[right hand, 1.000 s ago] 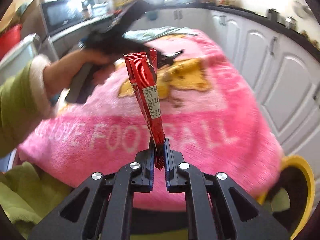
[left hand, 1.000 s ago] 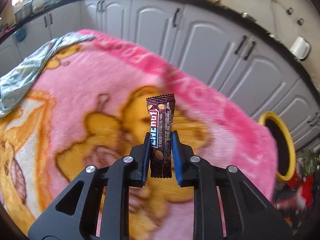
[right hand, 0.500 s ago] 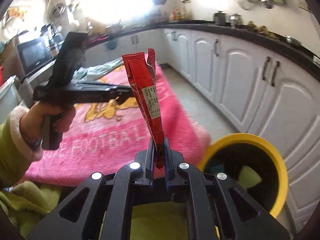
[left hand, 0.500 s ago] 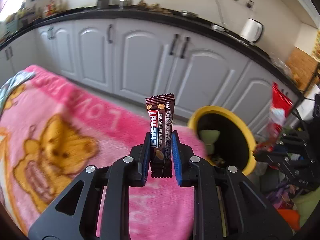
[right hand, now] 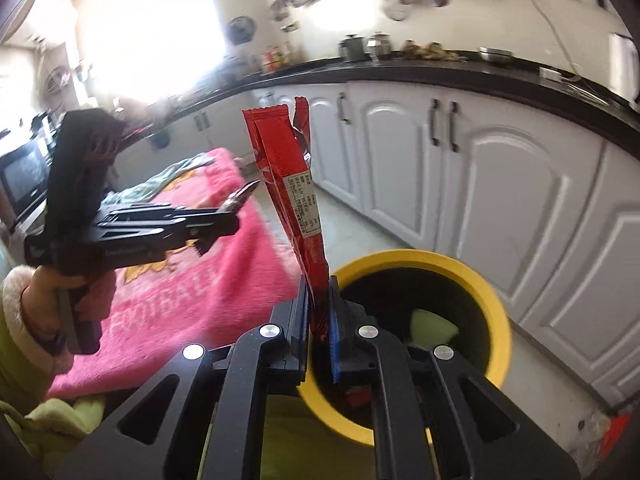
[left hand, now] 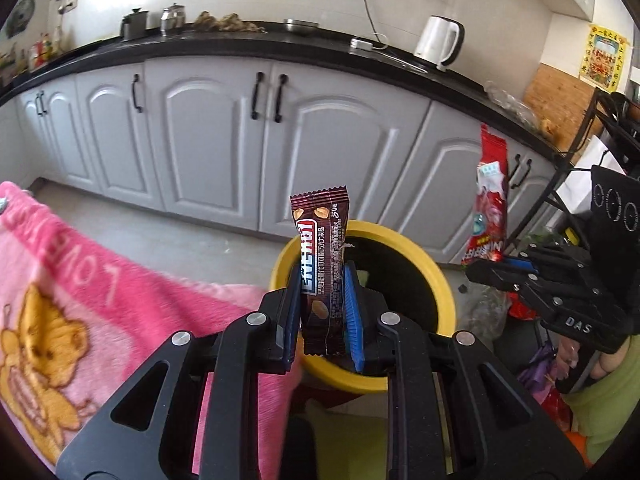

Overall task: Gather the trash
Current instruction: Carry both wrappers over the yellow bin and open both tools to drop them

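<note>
Both grippers have swung away from the pink blanket (left hand: 80, 280) and now hang by the yellow bin (left hand: 440, 280), which a second ago sat off at the edge of view. The left gripper (left hand: 322, 312) has its blue pads (left hand: 350, 300) pressed narrow against a brown chocolate-bar wrapper (left hand: 322, 264), which stands upright in front of the bin's mouth. The right gripper (right hand: 319, 320) pinches the bottom end of a long red wrapper (right hand: 292, 184), pads almost touching; the wrapper rises tilted a little to the left, with the bin's opening just behind and to the right of it. Inside the bin lies something pale green (right hand: 434, 326). Grey cabinet doors (left hand: 224, 136) run behind under a black counter, a white kettle (left hand: 438, 40) standing on it.
</note>
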